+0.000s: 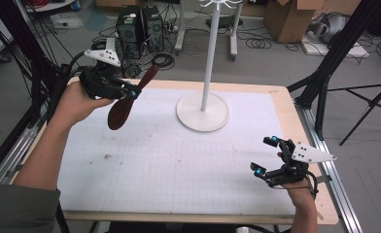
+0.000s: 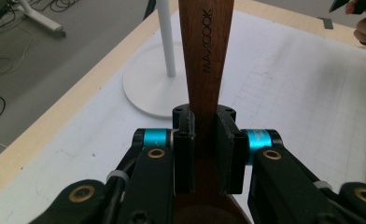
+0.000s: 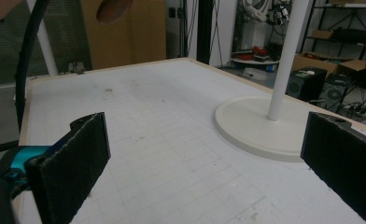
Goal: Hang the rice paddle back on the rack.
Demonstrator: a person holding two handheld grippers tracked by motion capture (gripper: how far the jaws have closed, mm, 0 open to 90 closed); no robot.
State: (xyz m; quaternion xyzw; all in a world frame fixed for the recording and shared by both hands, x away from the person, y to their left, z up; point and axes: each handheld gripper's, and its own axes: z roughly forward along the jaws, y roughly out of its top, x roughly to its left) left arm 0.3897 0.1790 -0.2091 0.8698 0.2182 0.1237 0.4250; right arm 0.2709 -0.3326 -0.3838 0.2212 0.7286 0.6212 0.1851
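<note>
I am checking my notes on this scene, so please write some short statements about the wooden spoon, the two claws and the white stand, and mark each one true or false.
1. The left claw is shut on the wooden spoon. True.
2. The wooden spoon lies flat on the table. False: it is held up in the air above the table's left side.
3. The right claw is open and holds nothing. True.
4. The white stand is tipped over on its side. False: it stands upright on its round base.
5. The spoon's handle carries printed lettering. True: the left gripper view shows it along the handle.
6. The right claw touches the stand's base. False: it is apart from it, near the table's right edge.
</note>
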